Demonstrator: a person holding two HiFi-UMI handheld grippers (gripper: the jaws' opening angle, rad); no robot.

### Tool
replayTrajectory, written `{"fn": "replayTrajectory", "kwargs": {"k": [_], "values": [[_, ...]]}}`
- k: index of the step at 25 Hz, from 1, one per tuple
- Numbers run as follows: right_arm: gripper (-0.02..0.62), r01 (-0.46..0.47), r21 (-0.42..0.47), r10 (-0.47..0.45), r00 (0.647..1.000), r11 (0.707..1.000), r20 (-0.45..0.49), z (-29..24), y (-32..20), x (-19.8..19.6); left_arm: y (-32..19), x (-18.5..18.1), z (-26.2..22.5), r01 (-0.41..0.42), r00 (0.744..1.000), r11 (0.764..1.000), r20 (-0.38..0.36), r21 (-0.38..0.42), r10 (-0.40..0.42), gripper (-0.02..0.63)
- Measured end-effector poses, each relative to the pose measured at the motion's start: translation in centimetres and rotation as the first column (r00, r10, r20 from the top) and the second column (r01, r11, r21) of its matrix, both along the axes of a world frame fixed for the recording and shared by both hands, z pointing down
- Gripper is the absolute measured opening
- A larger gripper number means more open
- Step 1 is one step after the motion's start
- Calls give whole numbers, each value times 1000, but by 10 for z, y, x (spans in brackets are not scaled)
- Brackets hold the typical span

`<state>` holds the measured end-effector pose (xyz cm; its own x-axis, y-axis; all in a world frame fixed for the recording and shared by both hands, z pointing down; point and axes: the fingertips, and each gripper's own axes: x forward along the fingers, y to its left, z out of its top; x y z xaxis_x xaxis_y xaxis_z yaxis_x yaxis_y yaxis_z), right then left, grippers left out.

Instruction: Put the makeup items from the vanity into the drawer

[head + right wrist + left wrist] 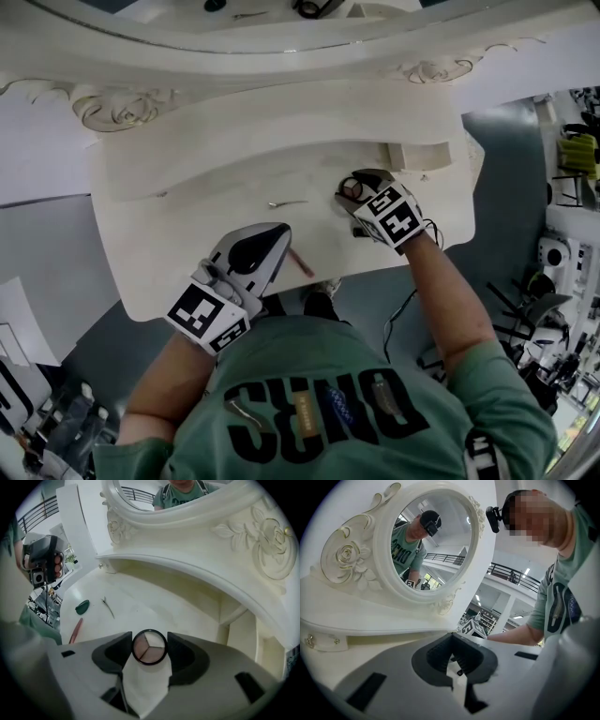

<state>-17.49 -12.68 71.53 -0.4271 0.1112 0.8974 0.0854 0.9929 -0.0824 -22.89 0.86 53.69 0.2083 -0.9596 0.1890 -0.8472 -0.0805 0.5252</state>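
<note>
Over right half of cream carved vanity top (169, 253): right gripper (150, 643) clenched on one round black-rimmed compact, three pink-beige shades (149, 650). Left gripper (457, 666) near front edge, jaws pinched almost together, nothing between. Three loose items on top: one green teardrop piece, possibly sponge (82, 606); one thin metal tweezers (108, 607); one red pencil (76, 630). One oval white-framed mirror (431, 545) behind.

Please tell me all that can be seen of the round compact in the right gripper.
The compact is round, with a thin black rim and three wedge pans in pink and beige shades. It faces the camera, gripped at its edges by the right gripper, over the white vanity top.
</note>
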Motion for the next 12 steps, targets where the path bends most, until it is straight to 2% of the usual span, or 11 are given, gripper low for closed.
{"fn": "replayTrajectory", "kwargs": {"k": [6, 12], "values": [[249, -33, -27, 36, 994, 999, 101, -51, 4, -2, -8, 6, -21, -23, 999, 1000, 33, 17, 22, -5], [249, -96, -50, 105, 961, 994, 257, -148, -9, 22, -32, 37, -71, -77, 995, 995, 76, 58, 72, -5]]}}
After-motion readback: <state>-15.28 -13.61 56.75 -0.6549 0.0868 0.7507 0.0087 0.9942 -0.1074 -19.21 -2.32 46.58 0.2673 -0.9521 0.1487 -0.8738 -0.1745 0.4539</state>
